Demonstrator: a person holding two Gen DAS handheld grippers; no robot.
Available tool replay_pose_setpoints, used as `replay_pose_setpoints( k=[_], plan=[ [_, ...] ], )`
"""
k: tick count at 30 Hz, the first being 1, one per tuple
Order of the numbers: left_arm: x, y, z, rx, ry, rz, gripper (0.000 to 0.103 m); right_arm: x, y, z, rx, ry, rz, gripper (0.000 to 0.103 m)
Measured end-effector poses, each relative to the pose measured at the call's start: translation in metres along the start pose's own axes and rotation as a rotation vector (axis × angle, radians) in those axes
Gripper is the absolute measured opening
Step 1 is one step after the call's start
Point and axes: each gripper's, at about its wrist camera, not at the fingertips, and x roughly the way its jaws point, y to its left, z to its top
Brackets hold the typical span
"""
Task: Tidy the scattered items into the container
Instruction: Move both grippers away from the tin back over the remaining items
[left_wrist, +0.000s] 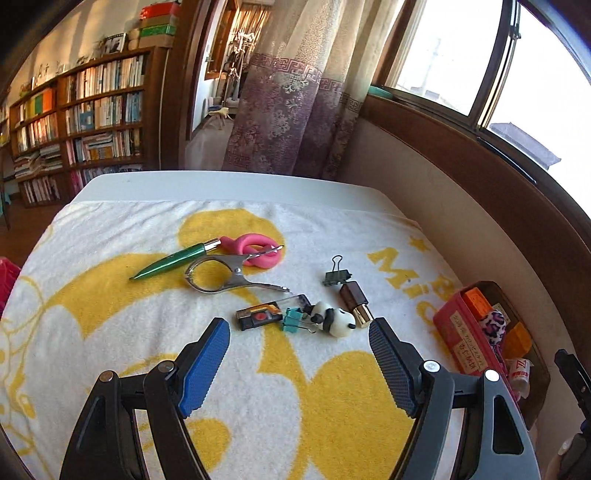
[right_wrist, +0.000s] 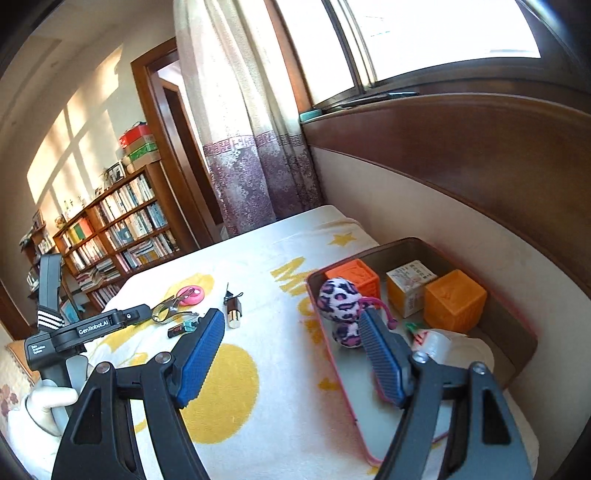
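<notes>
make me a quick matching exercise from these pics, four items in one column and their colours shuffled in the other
Items:
1. pen
2. twisted ring
3. cube in the container
4. binder clip beside the panda figure

Colours:
A. orange
B. teal
C. green
D. pink

Pairs: 1-C, 2-D, 3-A, 4-B
</notes>
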Motion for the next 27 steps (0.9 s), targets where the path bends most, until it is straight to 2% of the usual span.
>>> replay_pose_setpoints(
  k=[6,13,21,26,27],
  plan=[
    [0.002,0.030,-0.003,-0.037,0.000,0.032,0.080,0.035,0.041,0.004,-0.070,0.075,0.071,0.079],
    [0.007,0.058,-0.012,-0.092,0.013,0.064,0.080,0.093,0.083,-0.005,-0.142,0.215,0.160,0.079],
    [0.011,0.071,-0.016,-0.123,0.023,0.077,0.080,0.148,0.124,-0.024,-0.386,0.254,0.113,0.078],
    [0.015,0.071,-0.018,-0.121,0.041,0.070,0.080,0.175,0.129,-0.032,-0.451,0.299,0.124,0.059],
    [0.015,0.072,-0.018,-0.122,0.040,0.070,0.080,0.178,0.130,-0.032,-0.461,0.303,0.131,0.059]
  ],
)
